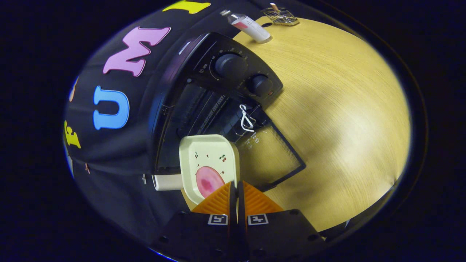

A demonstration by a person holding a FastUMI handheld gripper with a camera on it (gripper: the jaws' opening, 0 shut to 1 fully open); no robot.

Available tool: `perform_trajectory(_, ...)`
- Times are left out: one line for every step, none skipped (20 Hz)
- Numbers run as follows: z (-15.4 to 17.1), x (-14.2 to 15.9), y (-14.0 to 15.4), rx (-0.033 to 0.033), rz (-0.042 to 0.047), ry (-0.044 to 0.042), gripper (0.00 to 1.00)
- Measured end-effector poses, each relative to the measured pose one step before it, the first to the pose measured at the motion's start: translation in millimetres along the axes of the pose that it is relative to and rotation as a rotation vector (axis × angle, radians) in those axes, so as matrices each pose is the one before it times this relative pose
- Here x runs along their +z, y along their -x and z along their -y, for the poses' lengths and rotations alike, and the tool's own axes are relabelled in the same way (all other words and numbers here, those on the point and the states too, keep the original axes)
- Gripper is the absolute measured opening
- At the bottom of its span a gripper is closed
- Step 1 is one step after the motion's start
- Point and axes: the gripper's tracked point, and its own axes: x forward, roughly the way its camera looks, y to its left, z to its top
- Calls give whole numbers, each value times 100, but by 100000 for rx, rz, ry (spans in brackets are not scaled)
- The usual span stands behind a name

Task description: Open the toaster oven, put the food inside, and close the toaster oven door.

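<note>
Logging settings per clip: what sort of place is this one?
Likely a staged kitchen booth, not a real home: a toaster oven with its door open on a wooden table, black cloth behind. The gripper is shut on a plate holding food.

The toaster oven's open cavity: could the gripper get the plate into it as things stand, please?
Probably yes. The door hangs open, the cavity lies just beyond the plate, which the gripper holds by its rim, and nothing appears to block the way.

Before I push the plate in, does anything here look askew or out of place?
Nothing looks spilled or damaged. The gripper is shut on the plate's edge; the pink food sits near the fingers. The toaster oven door hangs open. One oddity: a white cord loops at the door.
</note>
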Motion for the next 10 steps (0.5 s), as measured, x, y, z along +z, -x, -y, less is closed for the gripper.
perform_trajectory(-536,182,-444,-231,1919,-3476,5)
perform_trajectory(-573,143,-510,124,1544,-3113,5)
perform_trajectory(-481,140,-430,-239,1804,-2617,5)
perform_trajectory(-484,99,-517,51,1402,-2176,5)
perform_trajectory(-349,73,-478,-304,1551,-1779,5)
perform_trajectory(-340,82,-495,-82,1514,-1507,5)
perform_trajectory(-267,-143,-429,-166,1092,-1533,5)
perform_trajectory(-280,-43,-430,2,1132,-2261,5)
perform_trajectory(-247,-147,-373,-62,953,-3004,5)
perform_trajectory(-177,-166,-378,-129,627,-2979,5)
